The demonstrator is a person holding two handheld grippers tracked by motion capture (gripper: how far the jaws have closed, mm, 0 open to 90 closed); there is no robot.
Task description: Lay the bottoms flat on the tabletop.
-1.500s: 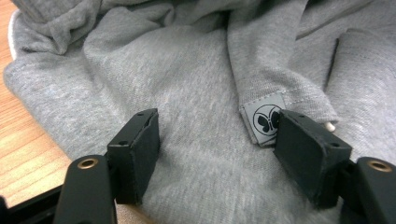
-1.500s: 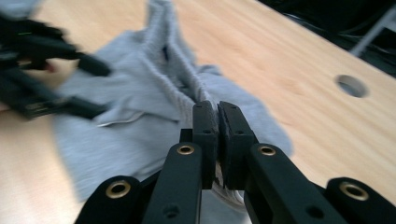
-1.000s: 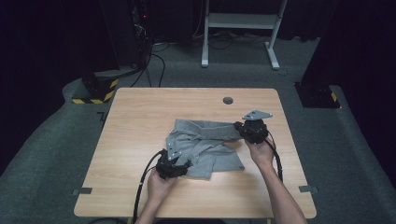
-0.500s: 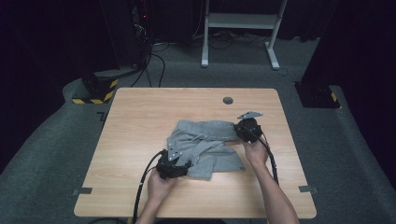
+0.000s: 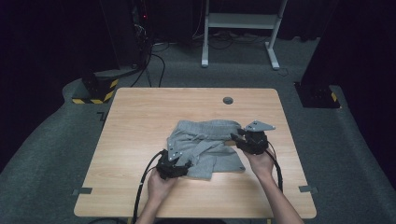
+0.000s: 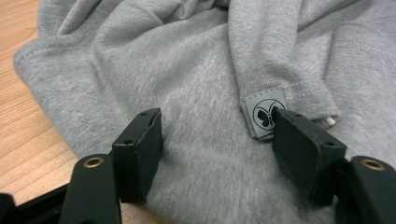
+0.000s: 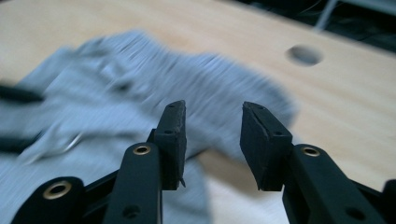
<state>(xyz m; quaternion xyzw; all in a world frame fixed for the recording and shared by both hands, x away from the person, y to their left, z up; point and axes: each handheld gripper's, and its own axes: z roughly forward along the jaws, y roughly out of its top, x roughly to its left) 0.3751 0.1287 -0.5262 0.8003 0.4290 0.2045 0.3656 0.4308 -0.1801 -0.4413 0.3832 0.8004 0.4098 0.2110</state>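
Observation:
A crumpled grey sweatshirt-like garment (image 5: 205,144) lies in the middle of the wooden table (image 5: 140,121). My left gripper (image 5: 180,161) rests at its near left part. In the left gripper view its jaws (image 6: 217,126) stand apart over the grey cloth (image 6: 196,70), with a grey butterfly label (image 6: 261,112) by the right-hand jaw; nothing is pinched. My right gripper (image 5: 238,137) is at the garment's right edge. Its jaws (image 7: 212,116) have just been opening and hold nothing, with the blurred garment (image 7: 116,102) beyond them.
A round hole (image 5: 228,100) is set in the tabletop behind the garment and appears as the hole (image 7: 303,54) in the right gripper view. Black cables (image 5: 144,186) trail from the grippers toward the near edge. Bare wood surrounds the garment; dark floor and stands lie beyond.
The right gripper has shifted a little toward the near edge and its jaws have gone from shut to apart. The left gripper and the garment's near part have stayed put.

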